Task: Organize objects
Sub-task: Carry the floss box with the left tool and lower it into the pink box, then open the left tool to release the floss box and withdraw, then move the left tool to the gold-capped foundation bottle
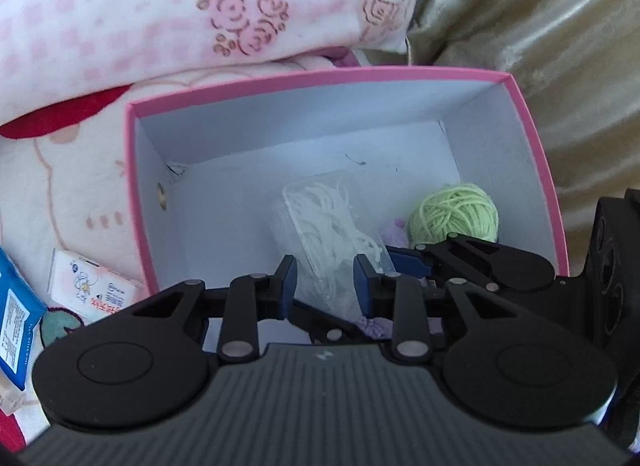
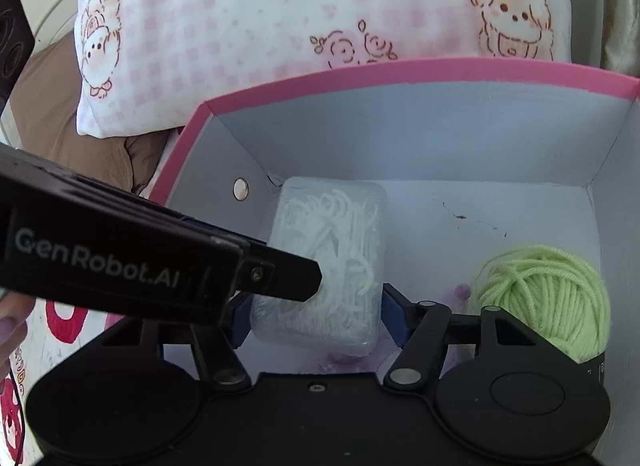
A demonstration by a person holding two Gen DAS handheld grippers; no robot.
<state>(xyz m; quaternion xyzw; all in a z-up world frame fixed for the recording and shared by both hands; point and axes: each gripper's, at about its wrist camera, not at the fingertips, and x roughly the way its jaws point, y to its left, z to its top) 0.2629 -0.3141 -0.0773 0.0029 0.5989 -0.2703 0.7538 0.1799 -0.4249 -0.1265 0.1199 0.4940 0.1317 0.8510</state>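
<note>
Blue pads [image 1: 289,286] of the left gripper [image 1: 326,286] are seen a narrow gap apart, with nothing pressed between them; through the gap a clear plastic case [image 2: 332,250] is seen lower down. From the right wrist view, the black tip of this gripper is seen hanging over the case's left part; contact cannot be told.

The jaws of the right gripper [image 2: 316,318] are held wider, astride the same case. Its right-hand pad is set just beside the case's edge, while the other pad is largely hidden behind the left gripper, so no clamping can be made out.

The case is a rounded rectangle of cloudy transparent plastic, filled with thin, curved white pieces in a tangle. It is laid flat on the floor of a pink cardboard box [image 1: 328,77], near the front and left of centre. The box is smooth and white inside, with a small round metal disc [image 2: 240,189] set in its left wall.

A ball of pale green yarn [image 2: 544,298], soft and loosely wound, is lodged in the right front corner.

Outside, a small tissue pack [image 1: 92,286] and a blue carton [image 1: 16,326] are laid on a printed fleece blanket [image 1: 60,185]. Behind, a pink gingham pillow [image 1: 120,5] and glossy olive fabric [image 1: 540,25] are seen.
</note>
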